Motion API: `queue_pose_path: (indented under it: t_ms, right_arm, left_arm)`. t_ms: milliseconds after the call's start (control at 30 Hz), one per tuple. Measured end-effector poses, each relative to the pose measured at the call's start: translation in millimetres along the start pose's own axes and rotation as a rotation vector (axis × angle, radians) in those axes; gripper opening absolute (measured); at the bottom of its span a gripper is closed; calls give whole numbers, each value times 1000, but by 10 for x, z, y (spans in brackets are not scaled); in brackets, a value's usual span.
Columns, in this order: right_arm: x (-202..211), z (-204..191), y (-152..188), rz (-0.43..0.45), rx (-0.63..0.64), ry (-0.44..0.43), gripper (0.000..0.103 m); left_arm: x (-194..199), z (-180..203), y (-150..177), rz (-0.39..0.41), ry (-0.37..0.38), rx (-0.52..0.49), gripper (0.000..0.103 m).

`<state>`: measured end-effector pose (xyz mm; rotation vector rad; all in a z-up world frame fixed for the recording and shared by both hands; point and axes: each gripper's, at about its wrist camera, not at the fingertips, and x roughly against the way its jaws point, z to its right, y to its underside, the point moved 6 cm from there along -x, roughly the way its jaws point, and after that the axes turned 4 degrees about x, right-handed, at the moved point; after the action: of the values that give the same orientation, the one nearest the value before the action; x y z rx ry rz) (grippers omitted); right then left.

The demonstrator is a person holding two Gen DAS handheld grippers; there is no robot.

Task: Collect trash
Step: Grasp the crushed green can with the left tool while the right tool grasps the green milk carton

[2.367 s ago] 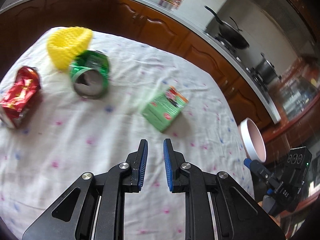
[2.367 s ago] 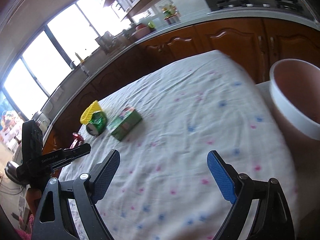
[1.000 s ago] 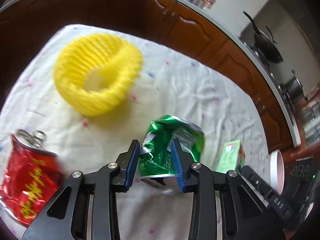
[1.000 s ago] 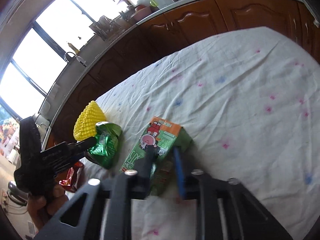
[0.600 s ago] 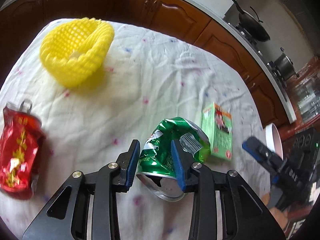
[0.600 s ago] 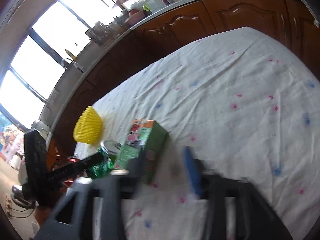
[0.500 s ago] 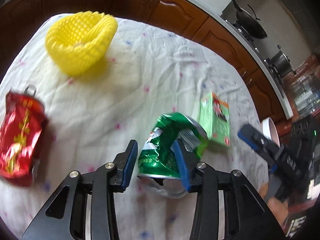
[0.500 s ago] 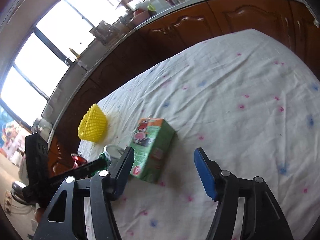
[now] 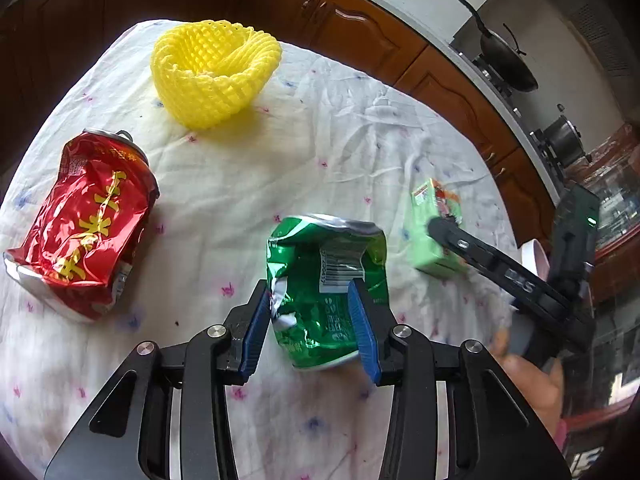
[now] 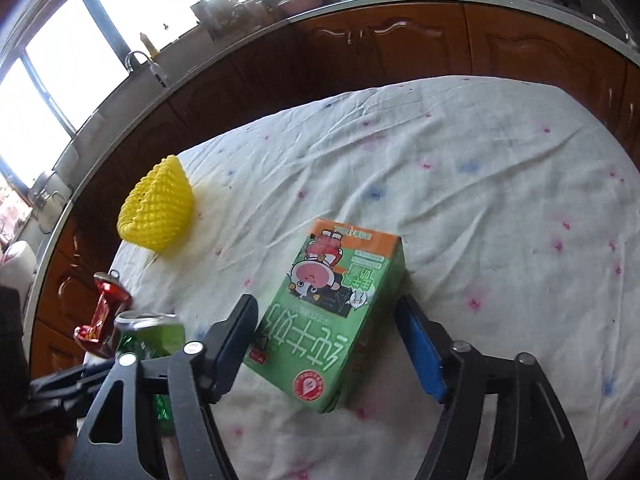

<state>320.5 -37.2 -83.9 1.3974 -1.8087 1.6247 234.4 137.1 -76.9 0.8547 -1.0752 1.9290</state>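
- The left gripper (image 9: 310, 322) is clamped on the crushed green can (image 9: 328, 280): both blue pads press its dented sides, and the can stands between the fingers with its rim pointing away from the camera. Whether it is clear of the tablecloth (image 9: 248, 184) I cannot tell.
- The right gripper (image 10: 328, 344) stands wide apart, 1 finger on each side of the green drink carton (image 10: 332, 312). The carton lies flat on the cloth between the fingers, with a gap showing at the right pad; on the left the finger looks near or touching, I cannot tell which.
- Judged step: 2 pieces of trash are being taken at once. The can is gripped; the carton is framed but not yet grasped.
- Next for the right gripper: close evenly on the carton's long sides. The carton looks light and likely soft, so a moderate squeeze near its middle should hold without buckling it.
- Next for the left gripper: carry the can to a bin. A white-rimmed container (image 9: 534, 256) shows far right of that gripper, partly hidden; it may be the bin, though I cannot be sure.
- Left over: the crushed red can (image 9: 86, 220), well to the left of the left gripper, and the yellow foam net (image 9: 214, 72), ahead of it and to the left.
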Motion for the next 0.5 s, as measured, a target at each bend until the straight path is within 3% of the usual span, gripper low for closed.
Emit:
queue_pose_path:
  t_ms: [33, 300, 400, 433, 500]
  right_arm:
    - [48, 31, 11, -1, 5, -6, 56]
    - [441, 510, 129, 2, 9, 97, 55]
    - [526, 639, 193, 14, -23, 104, 58]
    - [528, 648, 201, 13, -27, 101, 58]
    - [527, 649, 225, 20, -25, 94, 57]
  left_arm:
    - [-29, 7, -8, -3, -2, 0, 40]
    - [-147, 143, -8, 8, 19, -10, 41]
    - [-148, 248, 6, 28, 21, -40, 33]
    - [-126, 277, 9, 39, 20, -51, 24]
    - [-76, 365, 19, 49, 56, -65, 17]
